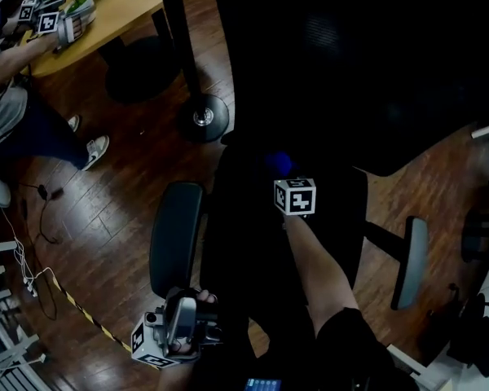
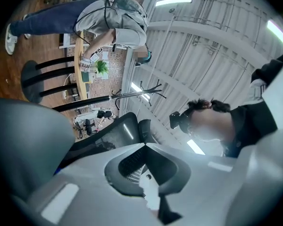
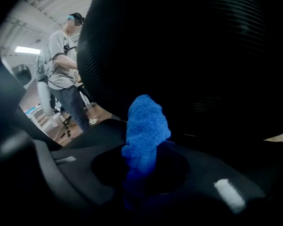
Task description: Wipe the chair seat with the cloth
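**Sam:** Two things could go wrong. The big black chair seat [image 1: 232, 235] is very dark, so a spot could get missed. Push too hard and I think the chair may turn away.

**Mia:** Where's the cloth?

**Sam:** The blue cloth [image 3: 145, 126] is at the back of the seat. The right gripper [image 3: 144, 168] has its jaws squeezed on it. The cloth could slip out while rubbing. The left gripper [image 2: 144, 147] is pressed closed with nothing in it, down by the armrest [image 1: 176, 235].

**Mia:** Any words to read?

**Sam:** None. Just black-and-white squares on the cube [image 1: 295, 196].
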`<state>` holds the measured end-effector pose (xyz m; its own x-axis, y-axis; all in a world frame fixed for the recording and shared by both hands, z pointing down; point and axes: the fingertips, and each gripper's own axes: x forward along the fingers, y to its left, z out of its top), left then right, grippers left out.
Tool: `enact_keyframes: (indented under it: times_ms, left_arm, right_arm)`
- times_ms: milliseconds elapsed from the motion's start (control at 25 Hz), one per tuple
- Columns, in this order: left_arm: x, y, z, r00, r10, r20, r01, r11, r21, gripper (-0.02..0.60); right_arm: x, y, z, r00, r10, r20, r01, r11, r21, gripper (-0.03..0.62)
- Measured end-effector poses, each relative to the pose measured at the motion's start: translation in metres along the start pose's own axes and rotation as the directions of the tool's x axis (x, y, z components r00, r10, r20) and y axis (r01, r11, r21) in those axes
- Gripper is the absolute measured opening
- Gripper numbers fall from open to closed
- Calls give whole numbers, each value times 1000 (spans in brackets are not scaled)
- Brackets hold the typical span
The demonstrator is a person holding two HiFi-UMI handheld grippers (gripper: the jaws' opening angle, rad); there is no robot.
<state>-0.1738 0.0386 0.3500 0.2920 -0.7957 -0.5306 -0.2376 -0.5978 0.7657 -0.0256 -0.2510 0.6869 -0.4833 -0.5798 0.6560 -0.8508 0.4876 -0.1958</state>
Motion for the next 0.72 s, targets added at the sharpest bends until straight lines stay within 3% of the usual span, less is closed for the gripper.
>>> enact_keyframes:
  times_ms: [200,320,560,720]
  left_arm:
    - [9,5,-7,999,-4,-39,3,1000,-30,-6]
    - [12,7,-10,999,0,-44,-2,999,-40,-6]
    - [16,13,-11,999,28,-42,-30,999,-41,-6]
    - [19,9,-23,998,20,-56,-22,999,-48,-6]
  right_arm:
    - [-73,-148,-34,965,-252,-70,258,963,83,80]
    - [-118,-207,-47,935,-344,-82,351,931,101,80]
    - [-146,-237,-54,914,-397,-79,405,906,126,80]
    - [-146,-223,-42,913,-405,-42,407,902,146,80]
